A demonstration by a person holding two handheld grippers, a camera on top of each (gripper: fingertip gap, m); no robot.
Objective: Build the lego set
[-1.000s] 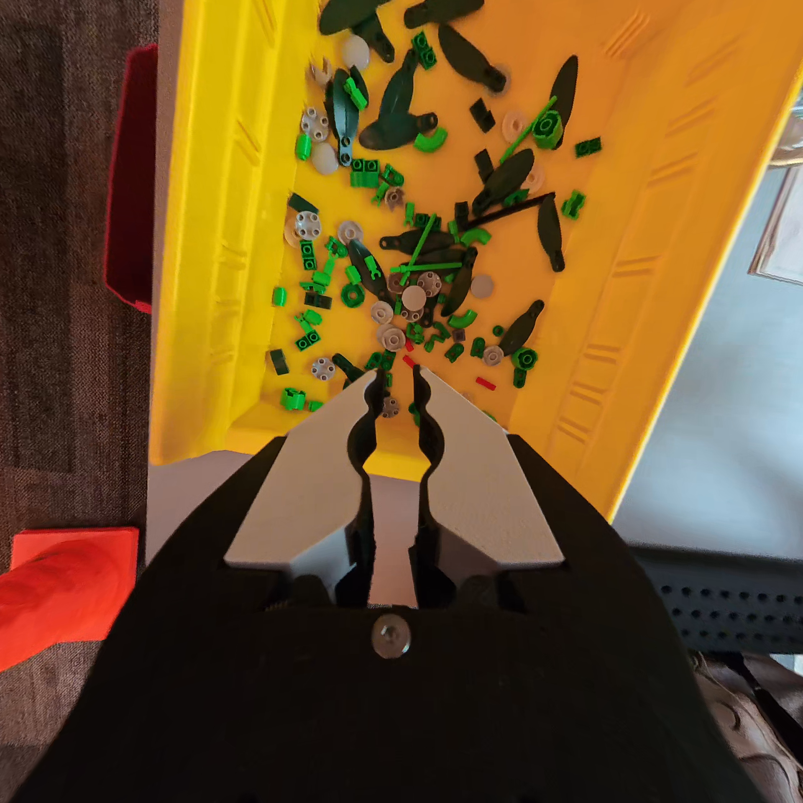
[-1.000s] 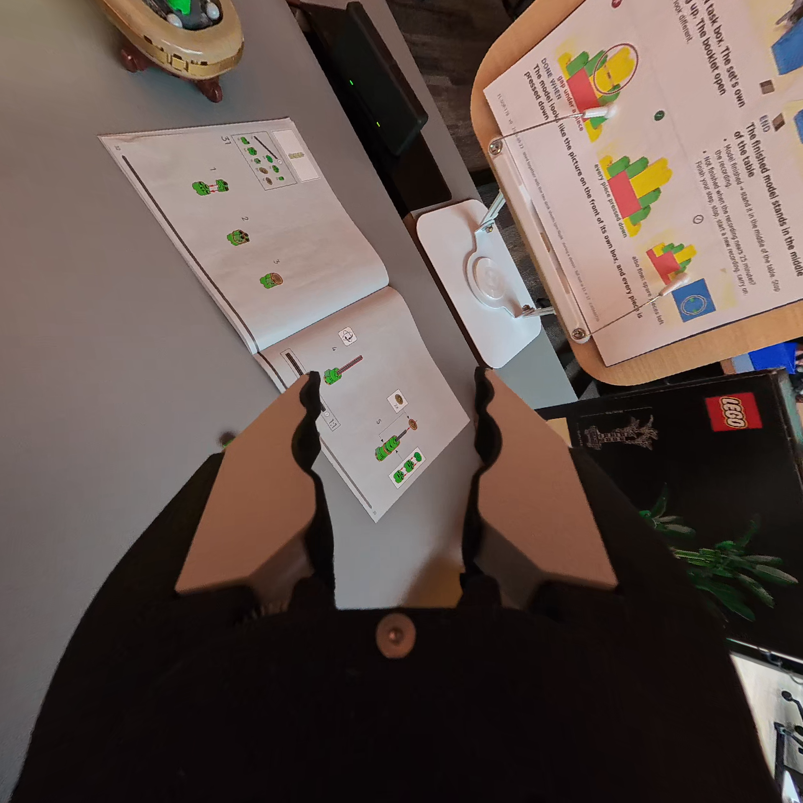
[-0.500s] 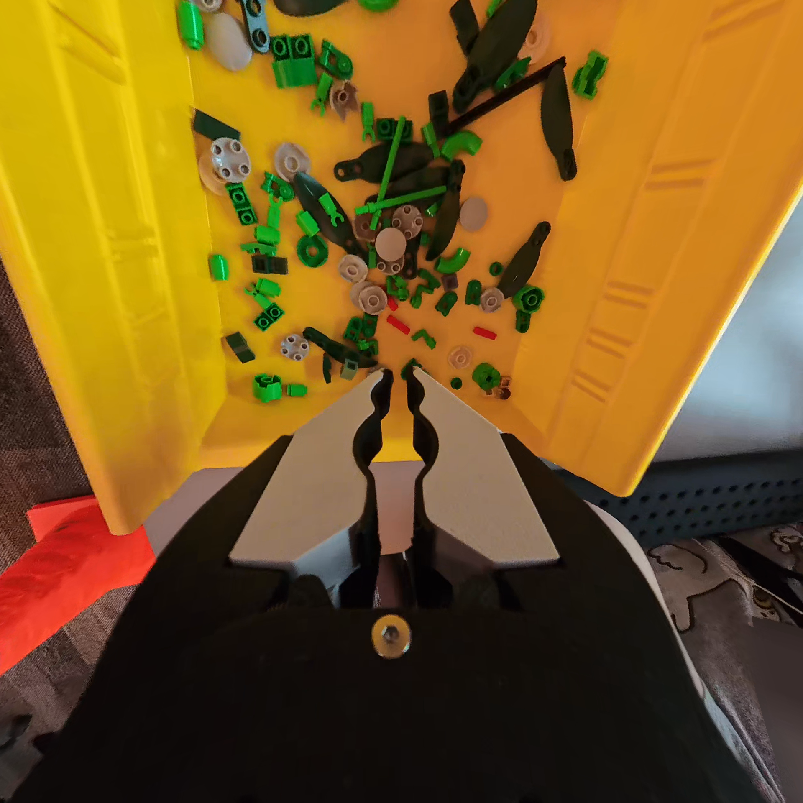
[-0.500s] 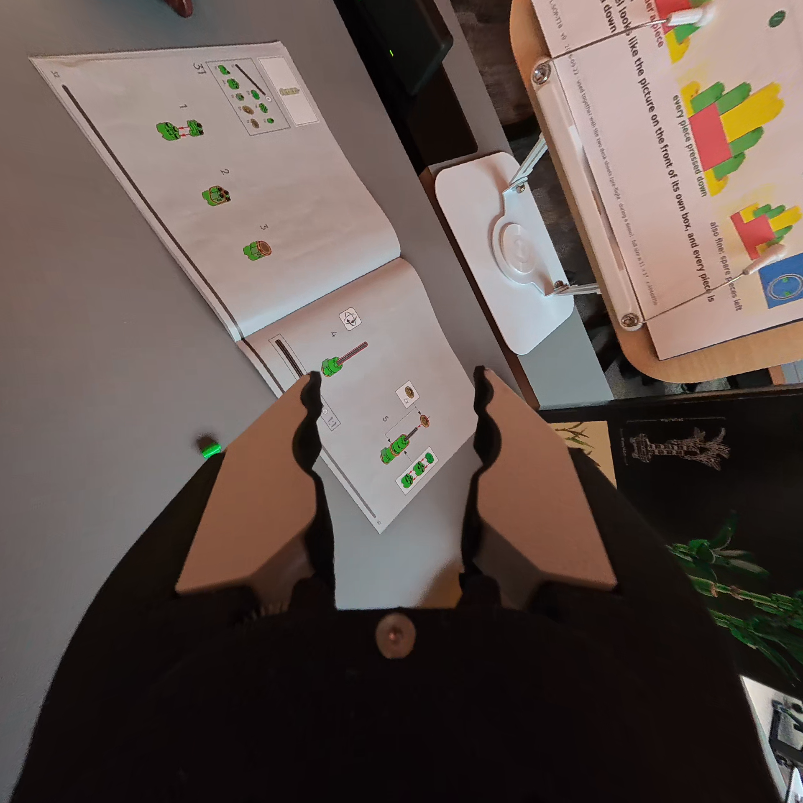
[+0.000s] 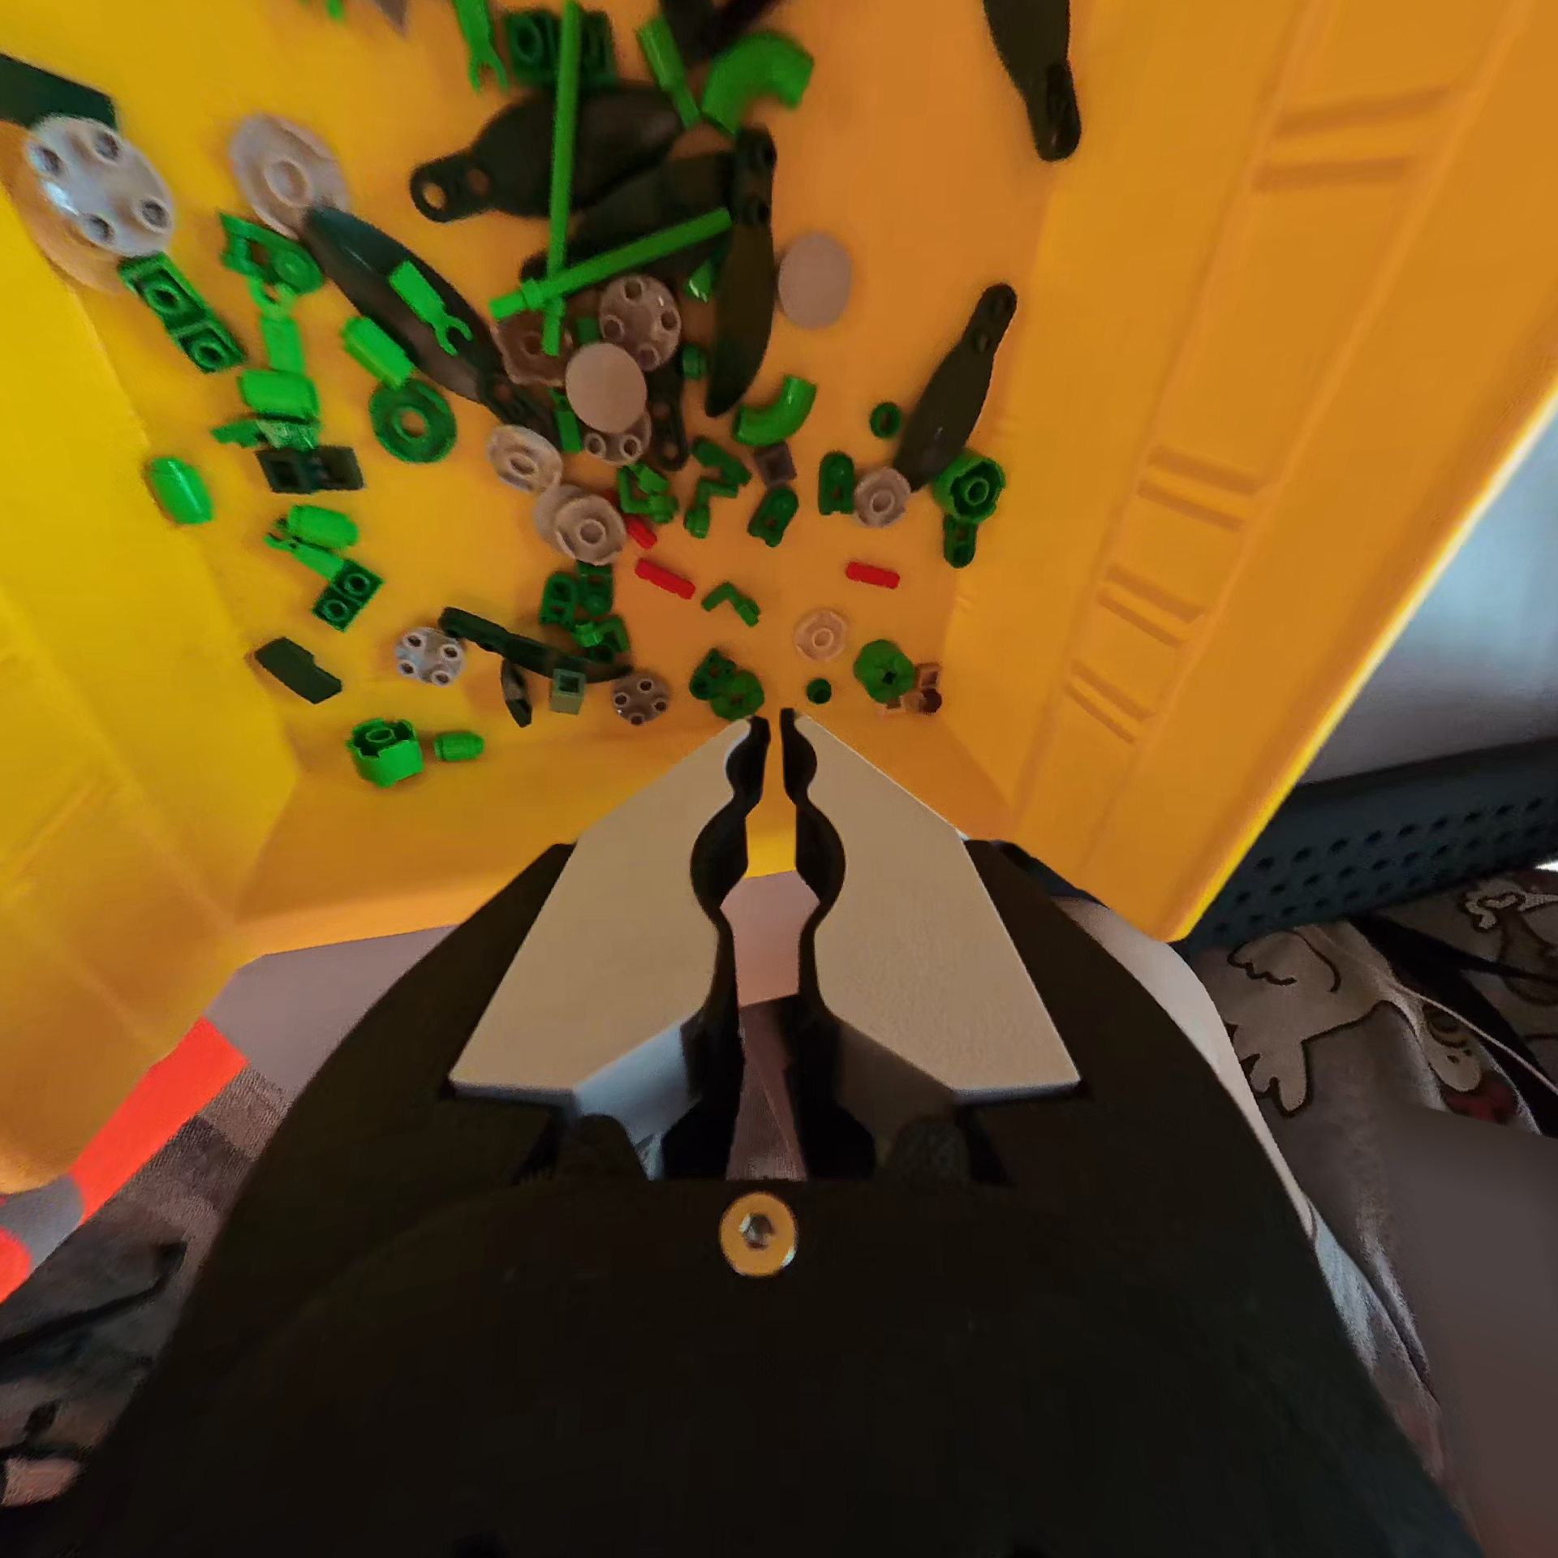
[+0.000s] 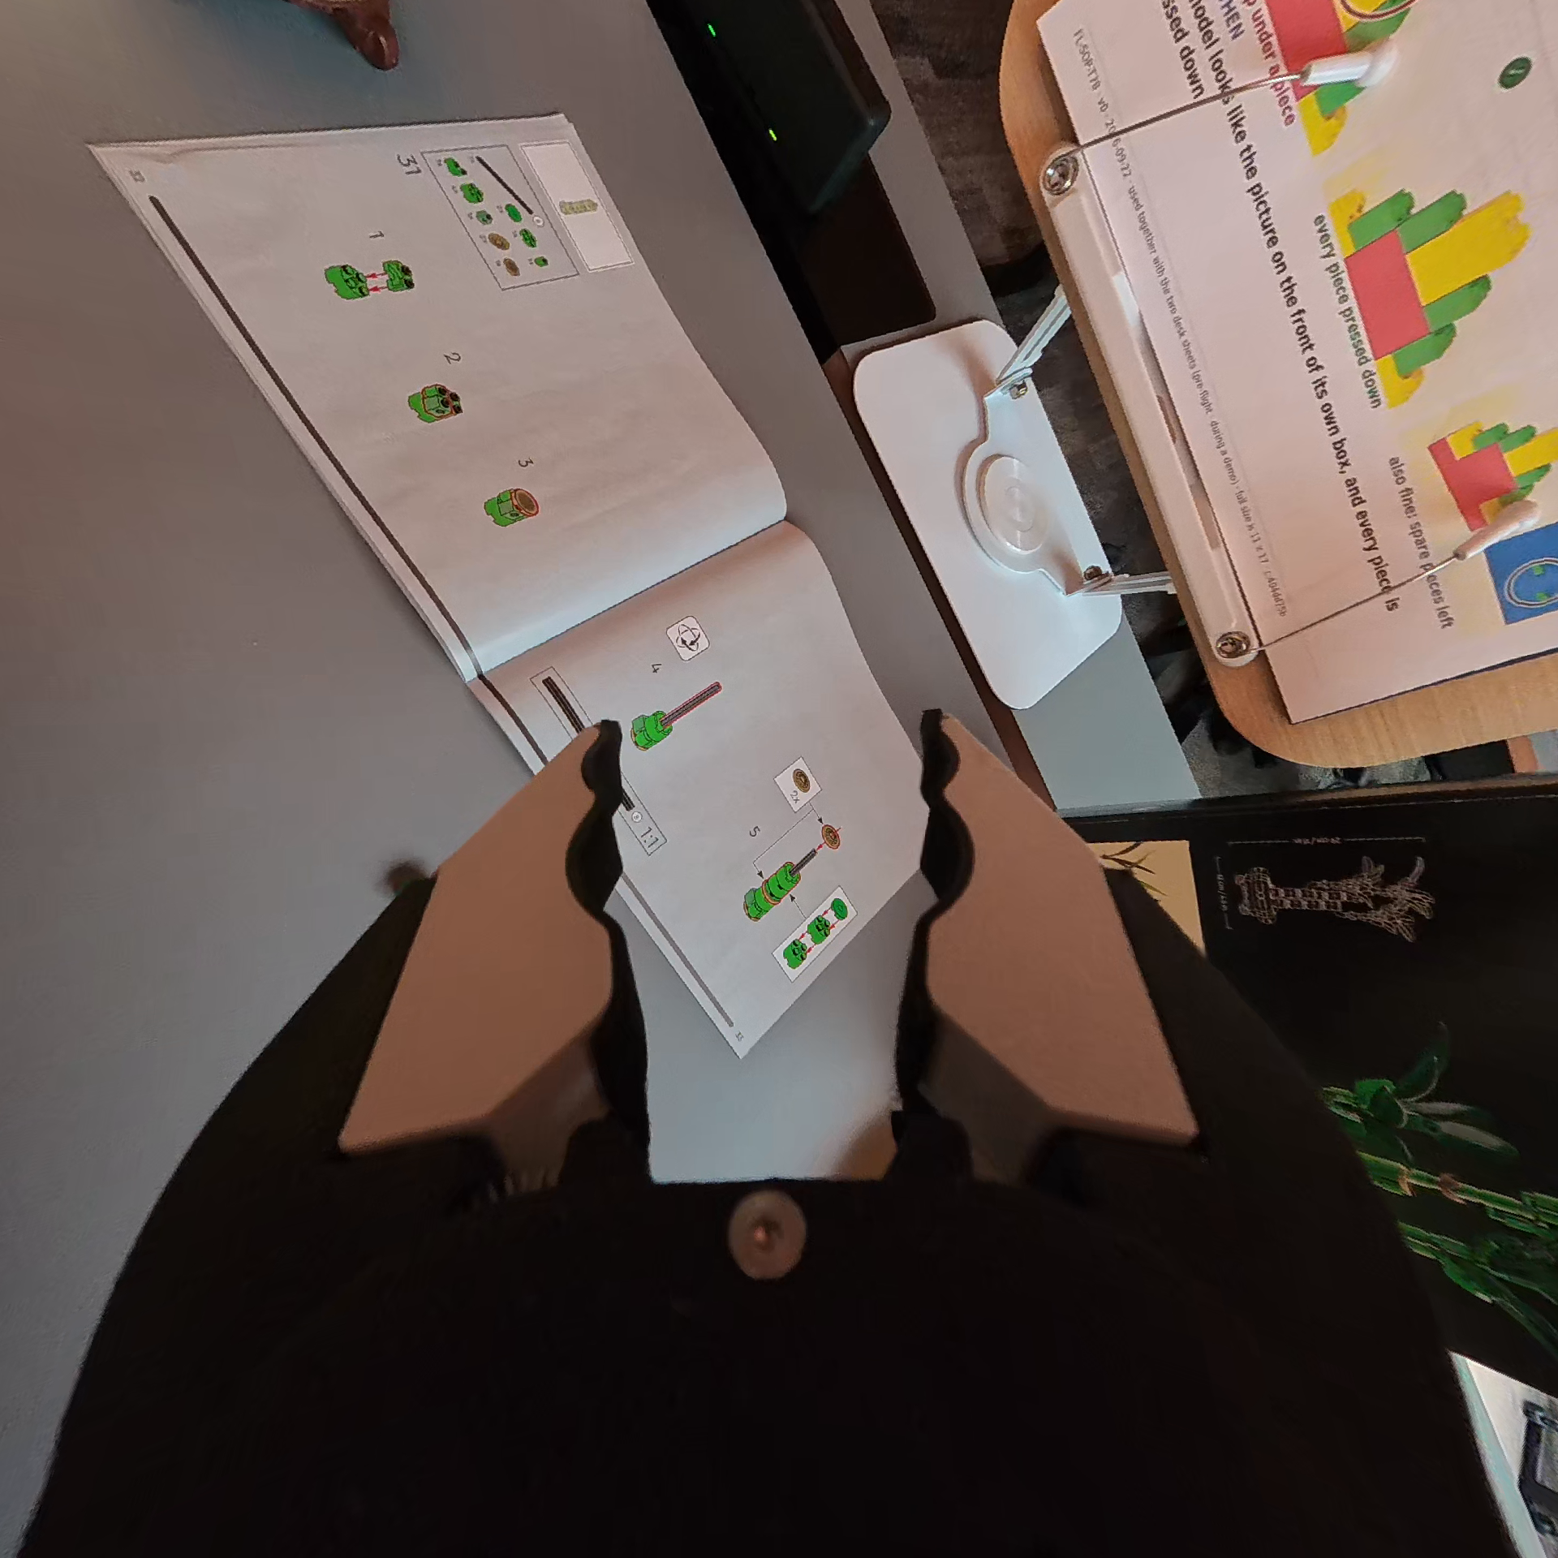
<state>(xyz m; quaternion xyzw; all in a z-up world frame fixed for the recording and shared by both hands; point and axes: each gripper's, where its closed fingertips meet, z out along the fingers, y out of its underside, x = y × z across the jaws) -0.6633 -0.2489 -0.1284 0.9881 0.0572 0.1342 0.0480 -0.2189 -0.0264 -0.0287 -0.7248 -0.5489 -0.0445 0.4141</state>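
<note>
In the left wrist view, the yellow bin [image 5: 1180, 421] holds several loose pieces: bright green bricks [image 5: 384, 749], grey round plates [image 5: 590, 527], dark leaf pieces [image 5: 953, 396] and red pins [image 5: 664, 578]. My left gripper [image 5: 774, 725] hangs over the bin's near end with its tips almost touching and nothing between them, just short of a small green piece [image 5: 727, 681]. In the right wrist view, my right gripper [image 6: 767, 733] is open and empty above the lower page of the open instruction booklet [image 6: 506, 379] on the grey table [image 6: 169, 674].
A small piece [image 6: 403, 877] lies on the table left of my right gripper's left finger. A black set box [image 6: 1349, 969] lies at the right. Beyond the booklet are a white stand base [image 6: 986, 506], a printed sheet on a wooden board [image 6: 1349, 337] and a black device [image 6: 784, 101]. There is about 50 centimetres between the tips of the two grippers. Measured from the fingertips, the black device [image 6: 784, 101] is 40 centimetres or so from the right gripper and 50 centimetres from the left.
My left gripper has moved forward and down into the bin, and its jaws have narrowed to almost touching. The right gripper stays open and has only shifted slightly over the booklet.
</note>
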